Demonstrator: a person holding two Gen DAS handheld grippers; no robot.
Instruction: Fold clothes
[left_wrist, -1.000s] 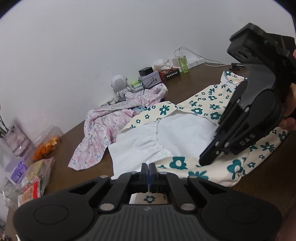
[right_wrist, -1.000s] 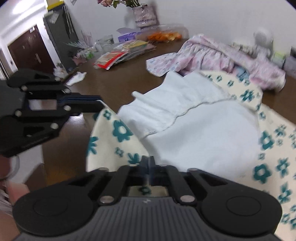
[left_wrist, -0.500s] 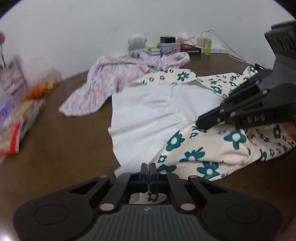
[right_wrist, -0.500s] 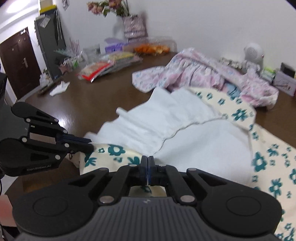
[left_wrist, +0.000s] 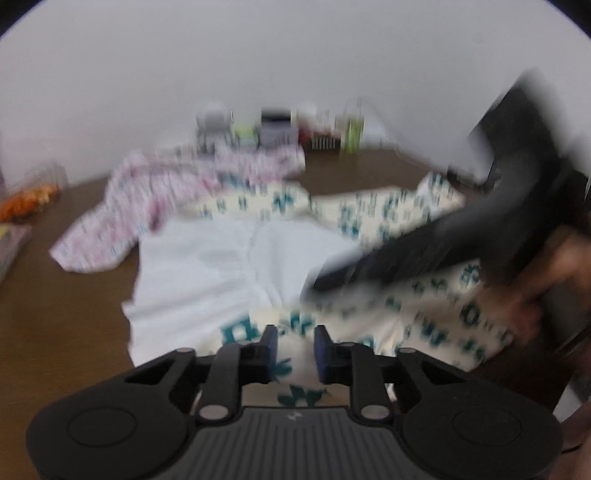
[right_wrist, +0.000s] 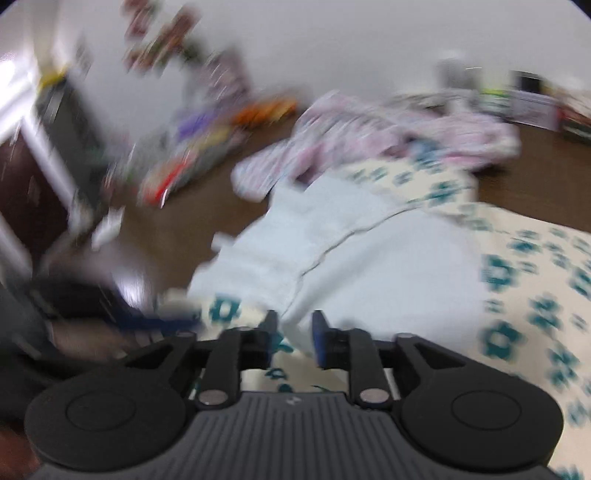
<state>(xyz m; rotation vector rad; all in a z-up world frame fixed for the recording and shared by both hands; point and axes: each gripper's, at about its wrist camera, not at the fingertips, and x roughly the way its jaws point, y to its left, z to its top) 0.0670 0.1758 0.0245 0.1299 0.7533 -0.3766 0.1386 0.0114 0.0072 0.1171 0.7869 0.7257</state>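
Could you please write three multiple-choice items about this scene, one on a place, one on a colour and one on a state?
1. Where does the pink garment lie?
A. Beyond the flowered garment, nearer the wall
B. On the floor
C. Inside a basket

2. What colour are the flowers on the cream garment?
A. Red
B. Teal
C. Yellow

3. How do the left tool's pads stand?
A. Pressed on a bottle
B. Out of view
C. Apart, with cloth seen between them

Answers:
1 A: the pink garment lies on the table behind the cream flowered garment.
2 B: the printed flowers are teal.
3 C: the left tool is opening, its pads apart and not pressing on the cloth.
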